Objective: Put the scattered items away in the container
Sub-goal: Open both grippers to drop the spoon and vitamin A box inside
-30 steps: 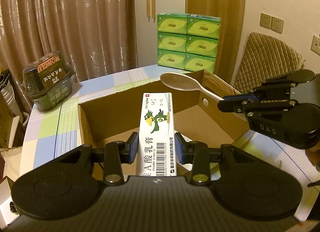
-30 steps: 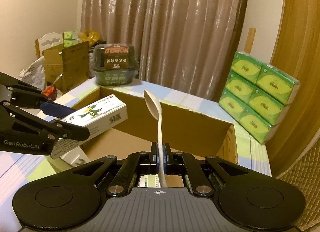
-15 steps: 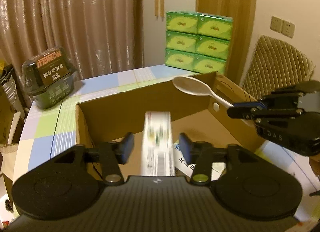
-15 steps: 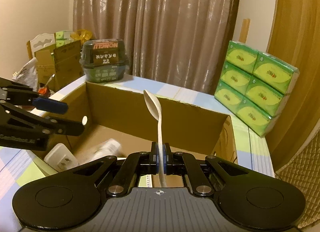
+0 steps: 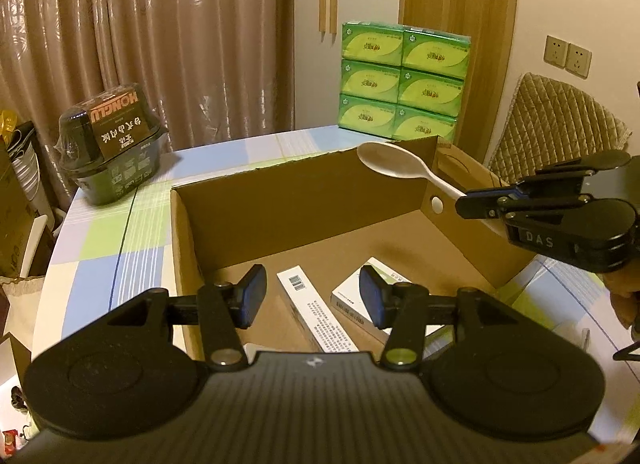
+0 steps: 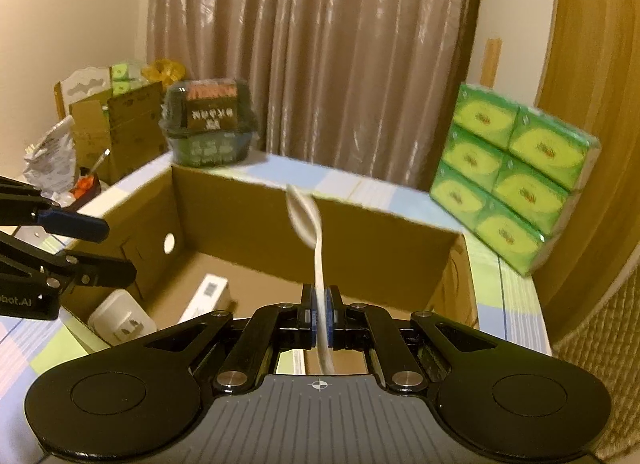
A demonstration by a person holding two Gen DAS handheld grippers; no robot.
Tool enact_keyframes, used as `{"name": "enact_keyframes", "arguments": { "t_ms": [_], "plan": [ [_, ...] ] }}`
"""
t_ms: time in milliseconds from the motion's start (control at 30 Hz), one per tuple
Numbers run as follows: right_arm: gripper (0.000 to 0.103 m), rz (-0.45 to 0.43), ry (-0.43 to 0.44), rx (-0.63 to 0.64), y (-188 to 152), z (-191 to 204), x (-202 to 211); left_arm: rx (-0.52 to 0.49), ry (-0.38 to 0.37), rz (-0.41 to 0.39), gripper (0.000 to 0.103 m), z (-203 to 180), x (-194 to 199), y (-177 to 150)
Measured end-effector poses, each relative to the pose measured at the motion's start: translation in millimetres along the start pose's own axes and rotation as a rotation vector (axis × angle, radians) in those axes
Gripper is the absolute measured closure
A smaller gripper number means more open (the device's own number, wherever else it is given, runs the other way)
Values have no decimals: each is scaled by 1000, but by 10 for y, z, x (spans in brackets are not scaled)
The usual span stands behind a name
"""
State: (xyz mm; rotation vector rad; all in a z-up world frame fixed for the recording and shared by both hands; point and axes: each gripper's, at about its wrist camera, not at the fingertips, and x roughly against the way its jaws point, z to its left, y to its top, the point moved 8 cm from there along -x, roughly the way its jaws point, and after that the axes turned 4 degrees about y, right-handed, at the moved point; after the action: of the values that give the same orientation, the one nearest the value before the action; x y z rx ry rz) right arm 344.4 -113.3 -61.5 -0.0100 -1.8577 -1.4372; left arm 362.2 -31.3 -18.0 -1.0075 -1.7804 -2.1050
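Observation:
An open cardboard box [image 5: 304, 199] stands on the table. My left gripper [image 5: 312, 295] is open and empty above the box's near side. Below it a long white medicine box [image 5: 316, 314] lies on the box floor beside another white box [image 5: 360, 298]. My right gripper [image 6: 319, 318] is shut on the handle of a white plastic spoon [image 6: 308, 223] and holds it over the box's right side; the spoon also shows in the left wrist view [image 5: 400, 167]. A white plug adapter [image 6: 120, 322] lies in the box's corner [image 6: 176, 199].
A dark noodle bowl pack [image 5: 112, 143] sits on the checked tablecloth [image 5: 100, 256] at the far left. A stack of green tissue packs [image 5: 400, 79] stands behind the box. A padded chair [image 5: 552, 119] is at the right. Cardboard clutter [image 6: 104, 131] lies beyond the table.
My left gripper opened and let go of the medicine box, which dropped onto the box floor. My right gripper, still holding the spoon, moved further over the box.

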Motion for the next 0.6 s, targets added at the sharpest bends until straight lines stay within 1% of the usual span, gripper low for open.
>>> {"name": "enact_keyframes", "arguments": {
  "t_ms": [33, 67, 100, 133, 167, 400, 600],
  "plan": [
    [94, 4, -6, 9, -3, 0, -13, 2, 0, 0, 57, 2, 2, -2],
    [83, 14, -14, 10, -10, -4, -24, 1, 0, -1, 57, 1, 6, -3],
    [59, 13, -13, 1, -16, -15, -16, 1, 0, -2, 57, 1, 12, -7],
    [48, 0, -10, -13, -20, -32, 12, 1, 0, -2, 57, 3, 19, -13],
    [47, -13, -9, -22, -26, -46, 47, 1, 1, -4, 57, 7, 28, -20],
    [47, 1, -25, -36, -163, -116, 229, 11, 6, -8, 57, 53, 115, -99],
    [46, -11, -37, -67, -225, -162, 495, 10, 8, -13, 56, 46, 253, -163]
  ]
}}
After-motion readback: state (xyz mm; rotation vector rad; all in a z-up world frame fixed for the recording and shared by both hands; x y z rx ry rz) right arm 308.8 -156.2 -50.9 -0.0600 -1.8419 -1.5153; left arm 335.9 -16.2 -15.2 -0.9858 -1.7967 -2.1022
